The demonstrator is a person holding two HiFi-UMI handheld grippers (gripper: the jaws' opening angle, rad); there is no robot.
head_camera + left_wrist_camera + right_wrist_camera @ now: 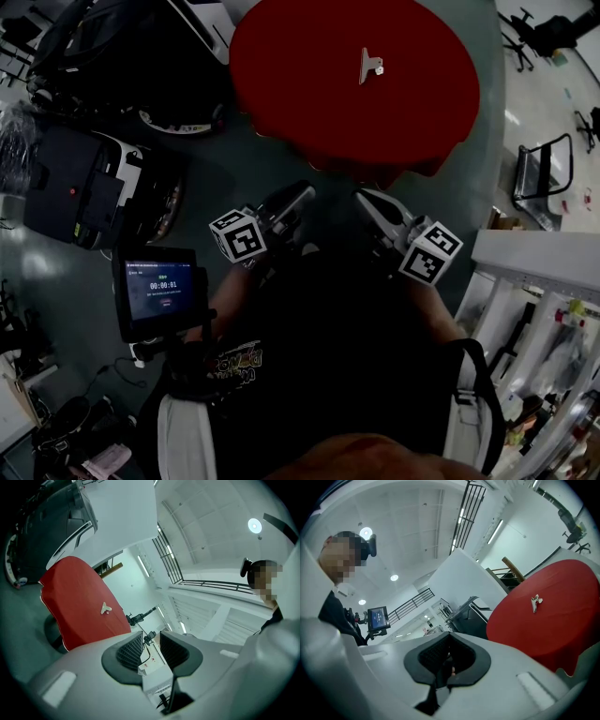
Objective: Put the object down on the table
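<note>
A round desk [309,84] draped in a red cloth is standing on the grey floor [234,173] ahead of the person. The silvery object [371,66], small and shaped like a clip, is lying on the cloth, up towards the far half of the desk as the head view shows it. It is resting alone on the red surface, well apart from both tools and touched by neither.

The person, in a dark shirt [328,356], is holding both tools close in front of the body and short of the desk's near edge. The left tongs [298,194] and the right tongs [372,200] are pointing level towards the desk, side by side with a gap between them.

In the left gripper view the left tongs [151,641] are standing released: the two ribbed black pads [129,651] are apart and only the distant room is showing through the gap. The desk [79,597] is lying off to the left of them, with the silvery object [106,608] on it.

In the right gripper view the right tongs [449,653] are clenched, their dark pads meeting, and I am seeing nothing gripped between them. The desk [553,620] is filling the right of that view, and the silvery object [536,603] is sitting on its cloth.

A small screen [161,289] on a mount is glowing at the person's left side; it is also showing in the right gripper view [378,618]. A dark car [42,531] is standing beyond the desk.
</note>
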